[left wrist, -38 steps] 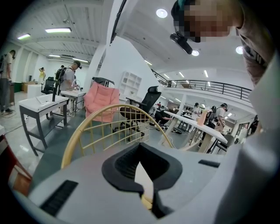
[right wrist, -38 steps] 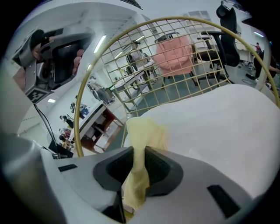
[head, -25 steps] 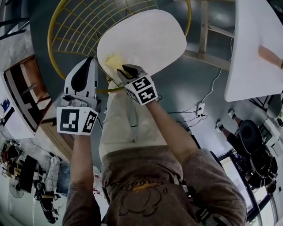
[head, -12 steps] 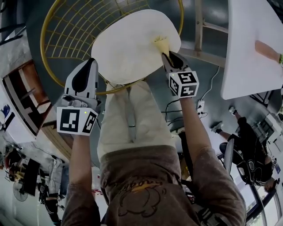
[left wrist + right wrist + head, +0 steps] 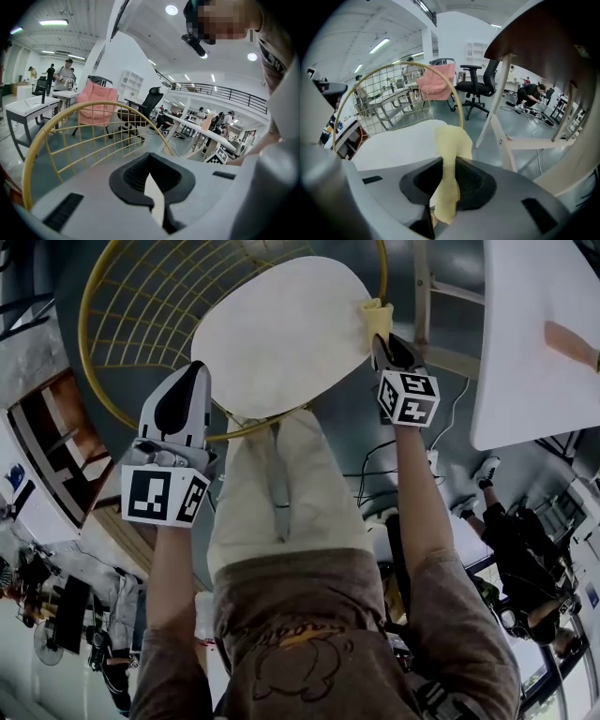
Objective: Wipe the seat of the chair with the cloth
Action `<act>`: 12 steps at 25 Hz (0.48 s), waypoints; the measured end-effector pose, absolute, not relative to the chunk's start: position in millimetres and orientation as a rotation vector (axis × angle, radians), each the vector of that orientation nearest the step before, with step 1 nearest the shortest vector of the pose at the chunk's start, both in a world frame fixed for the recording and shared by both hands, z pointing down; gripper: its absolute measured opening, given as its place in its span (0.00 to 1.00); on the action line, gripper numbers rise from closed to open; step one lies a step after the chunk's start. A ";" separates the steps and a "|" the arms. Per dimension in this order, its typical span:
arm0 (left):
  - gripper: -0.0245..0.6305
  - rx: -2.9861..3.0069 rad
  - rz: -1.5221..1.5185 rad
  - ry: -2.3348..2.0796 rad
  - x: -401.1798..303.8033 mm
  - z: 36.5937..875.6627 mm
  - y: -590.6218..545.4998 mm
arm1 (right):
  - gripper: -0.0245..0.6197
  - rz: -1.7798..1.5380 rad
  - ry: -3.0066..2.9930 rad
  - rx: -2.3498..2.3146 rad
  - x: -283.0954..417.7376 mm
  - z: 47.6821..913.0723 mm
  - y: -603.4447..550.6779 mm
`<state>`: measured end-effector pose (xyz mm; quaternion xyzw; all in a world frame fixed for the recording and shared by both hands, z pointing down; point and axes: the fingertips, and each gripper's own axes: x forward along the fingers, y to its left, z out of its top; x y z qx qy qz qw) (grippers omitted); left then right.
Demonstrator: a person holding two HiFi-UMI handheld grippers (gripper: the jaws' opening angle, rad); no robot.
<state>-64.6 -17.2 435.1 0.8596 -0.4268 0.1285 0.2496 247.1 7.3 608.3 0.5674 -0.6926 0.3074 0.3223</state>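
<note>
The chair has a white oval seat (image 5: 281,334) and a yellow wire back (image 5: 141,306). My right gripper (image 5: 389,348) is shut on a pale yellow cloth (image 5: 377,317), which lies on the seat's right rim. In the right gripper view the cloth (image 5: 450,150) hangs up out of the shut jaws (image 5: 440,206) and drapes onto the seat (image 5: 398,145). My left gripper (image 5: 183,395) hovers at the seat's near left edge, shut and holding nothing. Its own view (image 5: 154,206) looks over the wire back (image 5: 84,140).
A wooden table frame (image 5: 427,296) stands just right of the chair, under a white tabletop (image 5: 534,334). A power strip and cables (image 5: 431,465) lie on the floor. Wooden furniture (image 5: 56,446) is at the left. The person's legs (image 5: 281,493) stand against the seat's front.
My right gripper has swept the cloth across the seat from its near left part to the right rim. The left gripper has stayed where it was.
</note>
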 end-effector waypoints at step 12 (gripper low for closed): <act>0.05 2.334 0.364 -1.147 -64.8 440.6 -12.7 | 0.19 0.849 -1.803 1.503 235.0 631.5 9.3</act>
